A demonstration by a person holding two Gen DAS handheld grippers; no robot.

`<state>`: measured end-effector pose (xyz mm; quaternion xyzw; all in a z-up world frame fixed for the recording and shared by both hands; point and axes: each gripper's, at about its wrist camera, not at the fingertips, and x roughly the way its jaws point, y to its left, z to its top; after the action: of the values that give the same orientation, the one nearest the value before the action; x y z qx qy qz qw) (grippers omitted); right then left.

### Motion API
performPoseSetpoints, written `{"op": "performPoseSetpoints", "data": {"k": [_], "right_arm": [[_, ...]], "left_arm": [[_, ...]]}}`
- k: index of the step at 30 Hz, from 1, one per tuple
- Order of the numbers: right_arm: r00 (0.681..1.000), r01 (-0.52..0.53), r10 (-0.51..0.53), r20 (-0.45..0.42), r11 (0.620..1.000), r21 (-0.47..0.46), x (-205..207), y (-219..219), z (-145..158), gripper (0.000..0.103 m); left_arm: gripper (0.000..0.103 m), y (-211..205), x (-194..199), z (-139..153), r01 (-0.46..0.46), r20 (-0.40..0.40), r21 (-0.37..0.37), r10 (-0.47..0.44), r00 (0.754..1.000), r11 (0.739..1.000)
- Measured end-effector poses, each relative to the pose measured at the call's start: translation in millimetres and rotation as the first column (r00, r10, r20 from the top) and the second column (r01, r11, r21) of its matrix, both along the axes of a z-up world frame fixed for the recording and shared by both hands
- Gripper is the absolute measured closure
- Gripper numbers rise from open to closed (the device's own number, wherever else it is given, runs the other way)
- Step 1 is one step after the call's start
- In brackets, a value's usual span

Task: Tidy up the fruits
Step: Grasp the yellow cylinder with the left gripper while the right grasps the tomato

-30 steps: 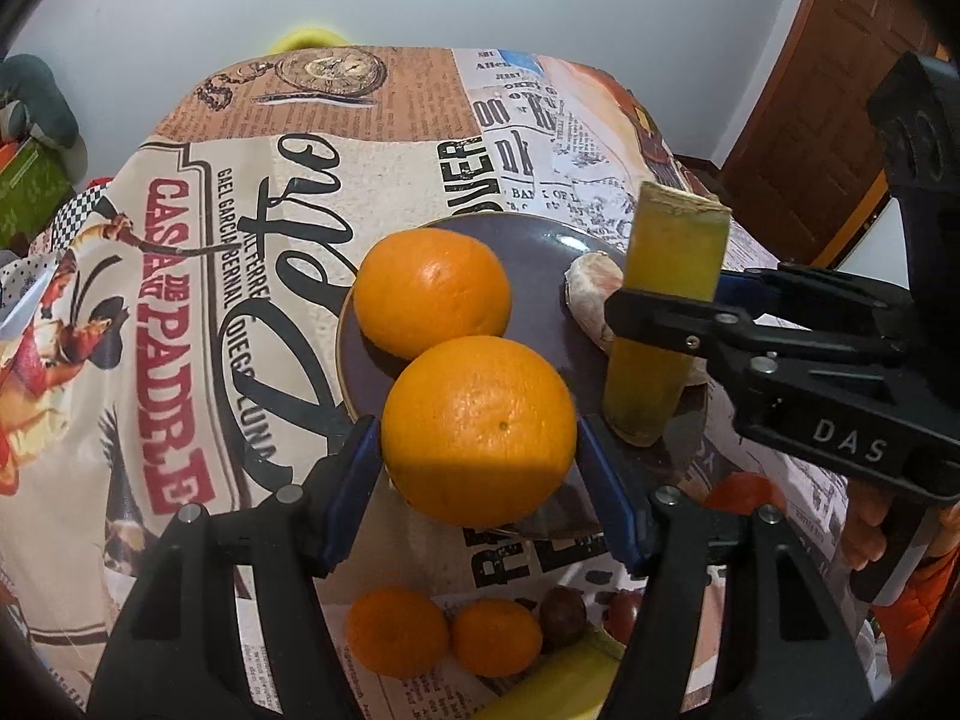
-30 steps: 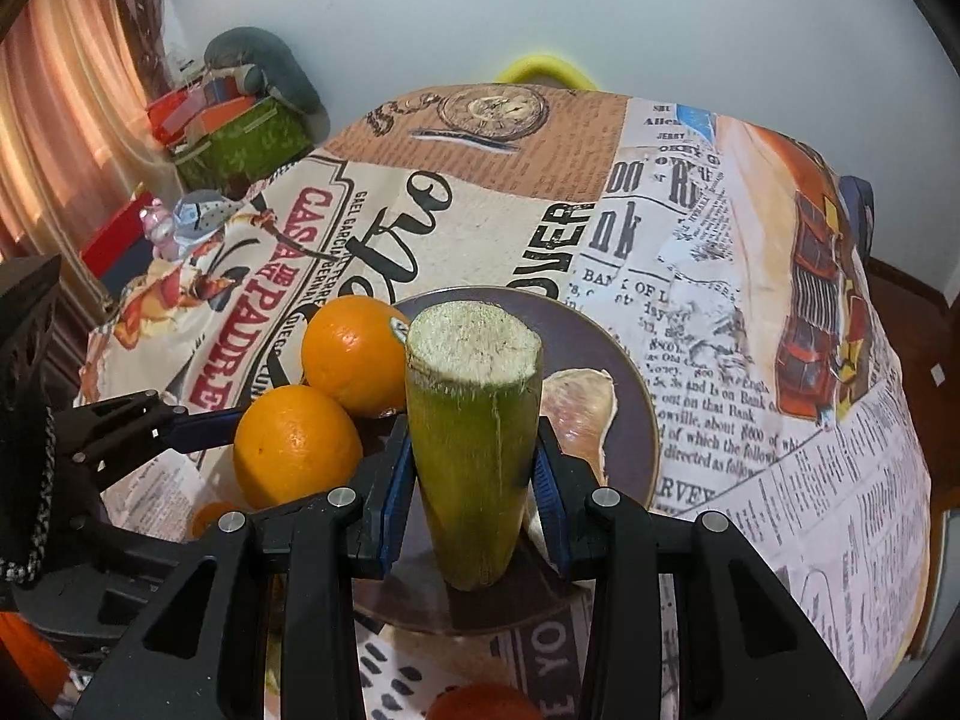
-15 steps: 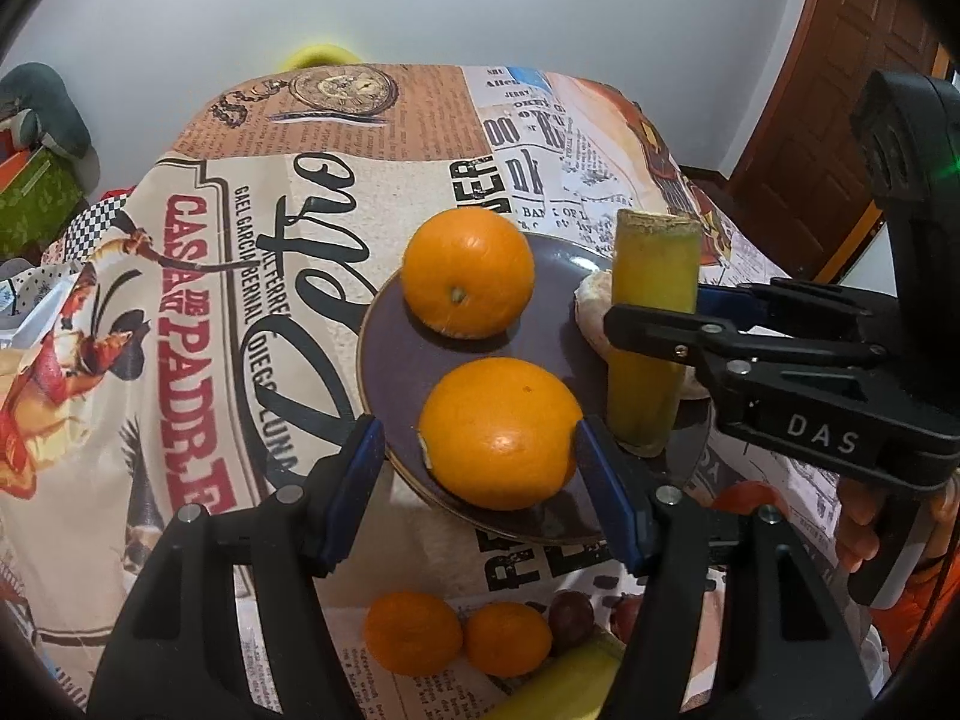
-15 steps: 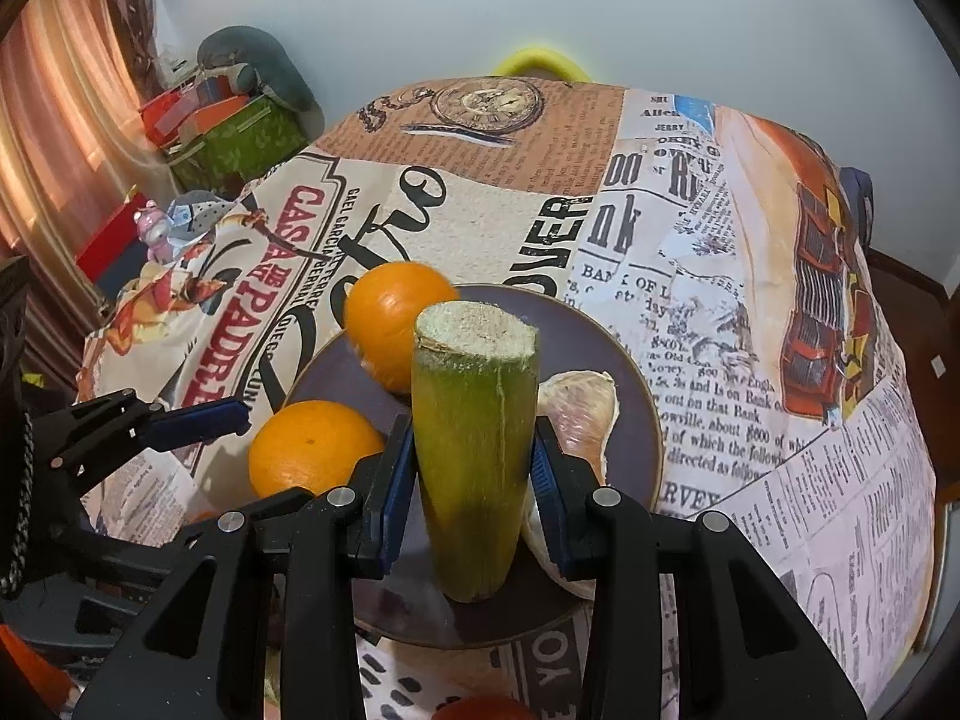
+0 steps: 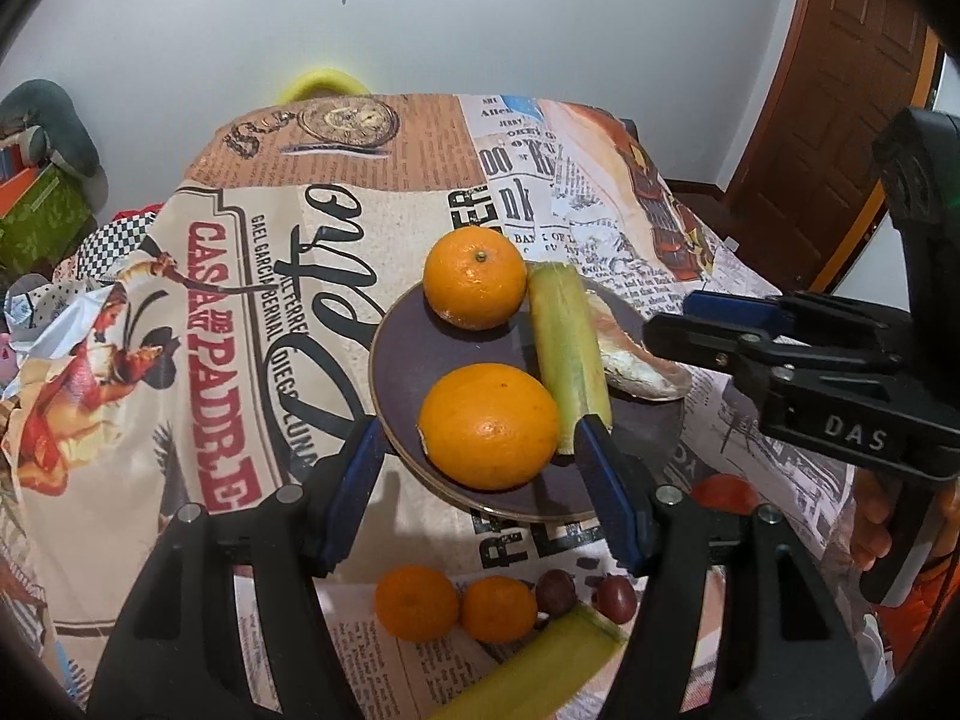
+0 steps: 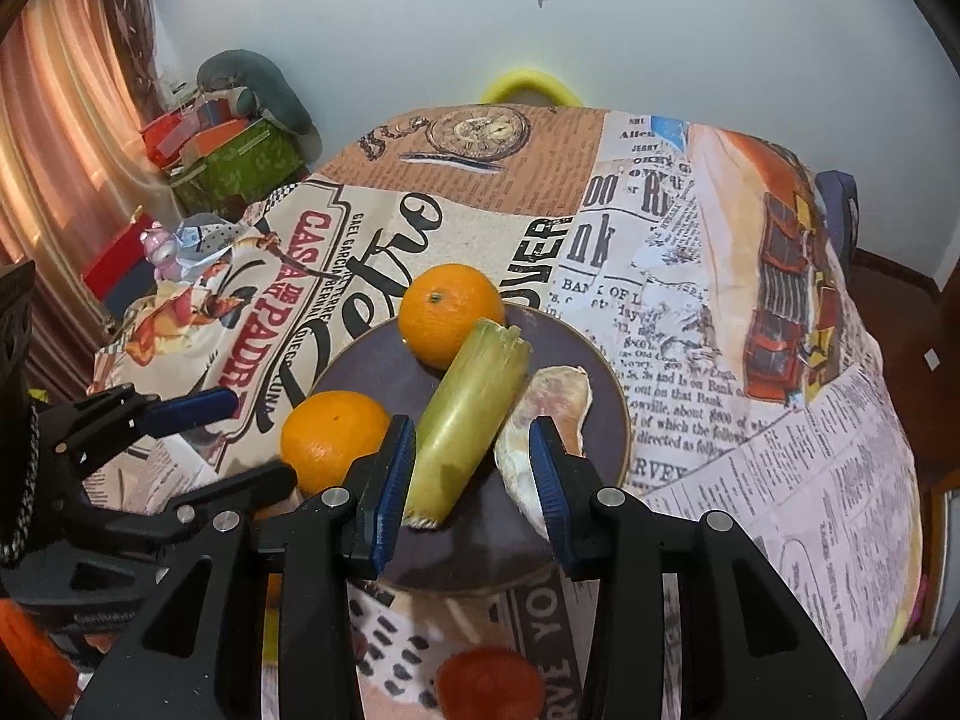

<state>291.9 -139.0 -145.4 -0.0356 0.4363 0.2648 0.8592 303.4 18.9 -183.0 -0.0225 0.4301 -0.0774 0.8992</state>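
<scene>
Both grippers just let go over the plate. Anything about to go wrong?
1. The sugarcane piece lies tilted on the plate, leaning on the far orange, blurred as if moving. It may roll on.
2. The near orange sits at the plate's near rim, between the open left gripper pads; a nudge on withdrawal could push it off.
3. The right gripper, jaws just opened, straddles the cane's end and the peeled segment; pulling back could drag either.

Newsprint tablecloth (image 5: 252, 312), wooden door (image 5: 840, 78)
</scene>
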Motion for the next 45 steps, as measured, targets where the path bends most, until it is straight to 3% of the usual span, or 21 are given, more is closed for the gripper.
{"op": "performPoseSetpoints", "data": {"k": [8, 15, 20, 25, 29, 34, 39, 43, 45], "right_arm": [[0.998, 0.007, -0.006, 0.059, 1.0, -0.012, -43, -6, 24, 0.064], [0.997, 0.003, -0.001, 0.081, 1.0, -0.03, -80, -6, 31, 0.059], [0.997, 0.016, -0.013, 0.072, 0.999, -0.037, -103, -10, 26, 0.051], [0.999, 0.032, -0.03, 0.039, 0.999, -0.044, -117, -17, 15, 0.051], [0.998, 0.056, -0.056, -0.001, 0.998, -0.033, -121, -28, 4, 0.051], [0.995, 0.093, -0.093, -0.044, 0.996, -0.013, -124, -40, -8, 0.051], [0.993, 0.108, -0.109, -0.05, 0.994, -0.024, -125, -46, -14, 0.051], [0.992, 0.111, -0.112, -0.05, 0.994, -0.018, -128, -51, -15, 0.051], [0.992, 0.113, -0.114, -0.052, 0.993, -0.02, -129, -52, -17, 0.051]], "left_arm": [[0.037, 11, -32, 17, -0.023, 0.012, -0.004, 0.024, 1.0, 1.0], [0.036, 16, -66, 14, -0.027, -0.02, 0.017, 0.027, 0.999, 1.0], [0.028, 9, -85, -9, 0.015, -0.083, 0.008, -0.014, 0.996, 1.0], [0.028, -7, -85, -41, 0.053, -0.162, 0.065, -0.042, 0.986, 0.996], [0.027, -8, -77, -57, 0.038, -0.213, 0.031, -0.031, 0.977, 0.999], [0.025, -15, -79, -62, 0.036, -0.186, 0.04, -0.028, 0.982, 0.999], [0.046, -18, -95, -58, 0.069, -0.142, 0.074, -0.058, 0.988, 0.995], [0.056, -14, -111, -55, 0.058, -0.124, 0.086, -0.047, 0.991, 0.995], [0.059, -9, -117, -54, 0.038, -0.138, 0.058, -0.029, 0.99, 0.998]]}}
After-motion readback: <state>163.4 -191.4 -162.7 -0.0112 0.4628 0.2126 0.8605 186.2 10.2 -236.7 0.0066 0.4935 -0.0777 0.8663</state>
